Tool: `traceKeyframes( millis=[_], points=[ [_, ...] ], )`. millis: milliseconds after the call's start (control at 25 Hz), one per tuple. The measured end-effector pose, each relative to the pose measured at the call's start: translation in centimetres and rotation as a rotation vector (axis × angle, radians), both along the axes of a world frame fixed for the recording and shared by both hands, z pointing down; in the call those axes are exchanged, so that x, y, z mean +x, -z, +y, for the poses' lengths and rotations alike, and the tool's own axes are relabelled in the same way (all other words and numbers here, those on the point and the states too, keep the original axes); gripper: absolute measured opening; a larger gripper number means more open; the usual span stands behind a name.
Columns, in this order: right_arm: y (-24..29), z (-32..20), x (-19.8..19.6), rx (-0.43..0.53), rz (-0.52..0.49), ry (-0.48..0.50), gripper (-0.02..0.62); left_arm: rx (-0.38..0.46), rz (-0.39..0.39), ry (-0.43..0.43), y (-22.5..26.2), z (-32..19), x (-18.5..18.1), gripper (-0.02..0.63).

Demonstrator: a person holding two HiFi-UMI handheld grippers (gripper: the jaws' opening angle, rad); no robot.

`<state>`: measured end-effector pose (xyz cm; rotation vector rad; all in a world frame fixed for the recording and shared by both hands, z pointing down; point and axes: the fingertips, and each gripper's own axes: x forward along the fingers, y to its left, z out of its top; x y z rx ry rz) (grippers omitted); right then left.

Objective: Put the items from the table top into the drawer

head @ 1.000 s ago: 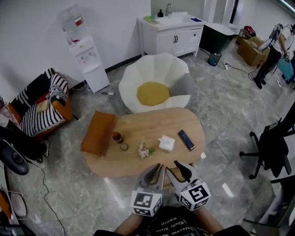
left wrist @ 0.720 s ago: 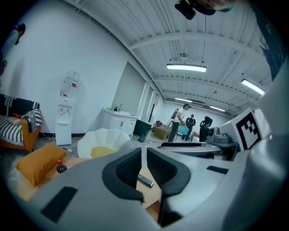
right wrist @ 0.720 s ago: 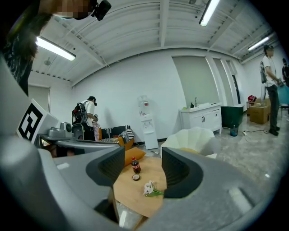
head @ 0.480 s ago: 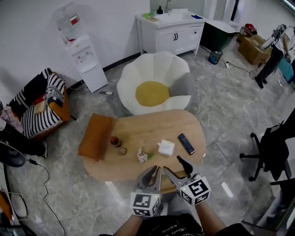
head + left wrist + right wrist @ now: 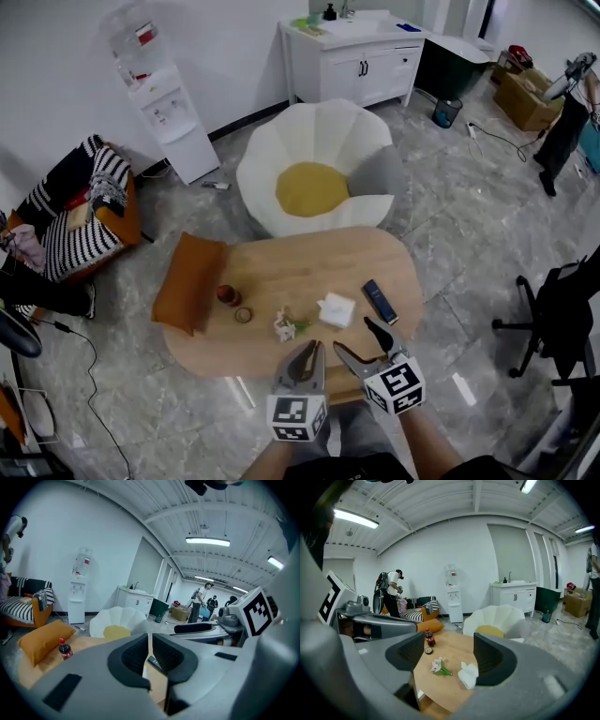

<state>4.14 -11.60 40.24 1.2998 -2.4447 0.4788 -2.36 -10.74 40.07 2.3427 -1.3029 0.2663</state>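
Observation:
On the oval wooden table (image 5: pixel 300 267) lie a small cola bottle (image 5: pixel 226 296), a small round lid (image 5: pixel 244 315), a flower sprig (image 5: pixel 286 326), a white crumpled tissue (image 5: pixel 336 309) and a dark remote (image 5: pixel 380 302). Both grippers hover at the table's near edge. My left gripper (image 5: pixel 307 358) has its jaws almost together with nothing between them (image 5: pixel 150 653). My right gripper (image 5: pixel 359 340) is open and its jaws are opening, empty, framing the flower (image 5: pixel 439 666) and the tissue (image 5: pixel 468 675) farther off. A wooden ledge (image 5: pixel 429 705) shows under the tabletop; whether it is the drawer I cannot tell.
An orange cushion (image 5: pixel 188 281) hangs over the table's left end. A white petal-shaped chair (image 5: pixel 317 173) stands behind the table. A water dispenser (image 5: pixel 164 103), a striped armchair (image 5: pixel 80 211), a white cabinet (image 5: pixel 361 52) and an office chair (image 5: pixel 562 309) ring the room.
Both grippers have sunk and moved forward toward the table's near edge. The right gripper's jaws have spread wider; the left's have stayed together.

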Motion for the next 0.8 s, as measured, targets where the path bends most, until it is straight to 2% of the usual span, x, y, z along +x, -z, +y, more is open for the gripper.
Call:
traceKeyframes(
  millis=[280, 800],
  points=[
    [-3.4, -2.3, 0.5, -0.032, 0.005, 0.034, 0.348, -0.027, -0.018, 0.017, -2.8, -1.9, 1.4, 0.028],
    [-9.9, -5.3, 1.6, -0.087, 0.042, 0.05, 0.351, -0.085, -0.049, 0.057, -9.3, -5.1, 2.2, 0.028]
  ],
)
